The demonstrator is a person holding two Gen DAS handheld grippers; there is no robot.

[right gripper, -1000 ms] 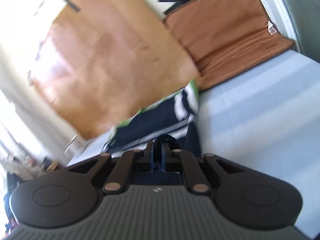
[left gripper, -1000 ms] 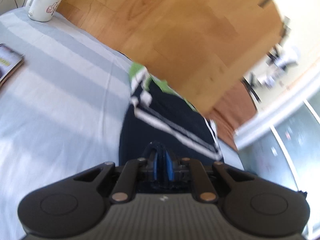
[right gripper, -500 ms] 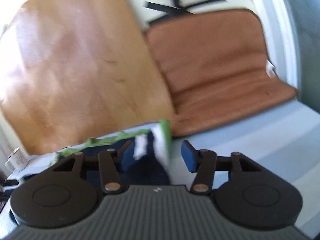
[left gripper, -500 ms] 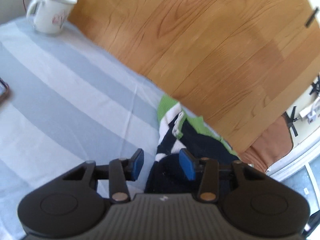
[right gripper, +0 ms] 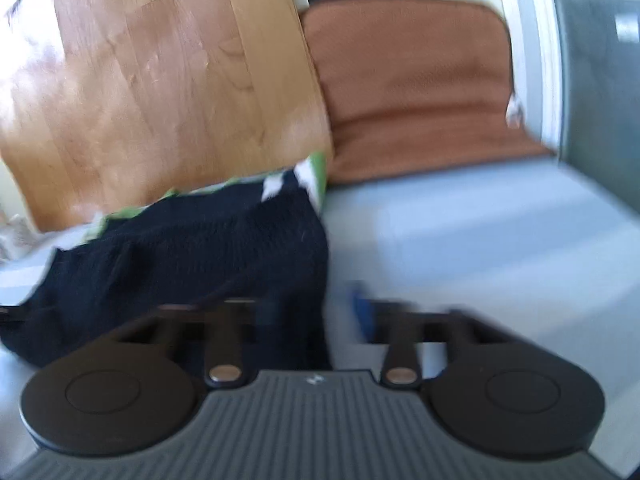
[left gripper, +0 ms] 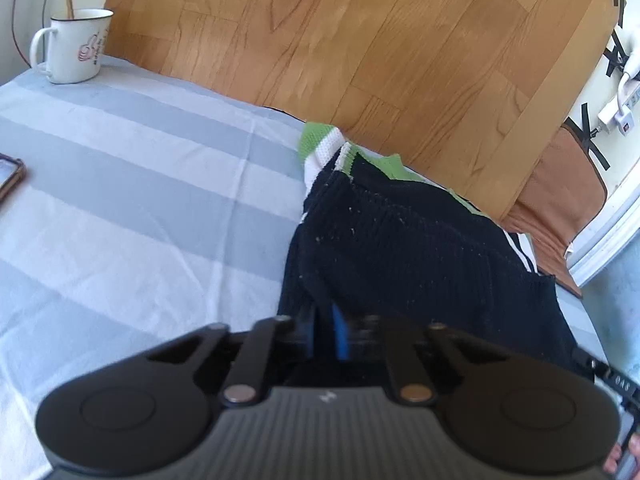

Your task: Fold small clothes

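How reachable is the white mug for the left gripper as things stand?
Probably not straight away. The striped cloth between the left gripper and the white mug looks bare, so the path seems free, but the gripper is shut on the dark sweater and would likely need to let go first.

Left gripper (left gripper: 326, 330), left wrist view: I point it forward and down, body level across the bottom of the view. My jaws have just been closing – the two blue pads (left gripper: 340, 332) now stand nearly together, pinched on a fold of the dark garment (left gripper: 400, 240).

Right gripper (right gripper: 312, 312), right wrist view: also tipped forward and down, its fingers smeared by blur. These jaws have just been closing too, yet they still stand apart. The garment's edge lies between them; my right-hand blue pad (right gripper: 359, 308) is clear of the cloth – the other finger is hidden behind it.
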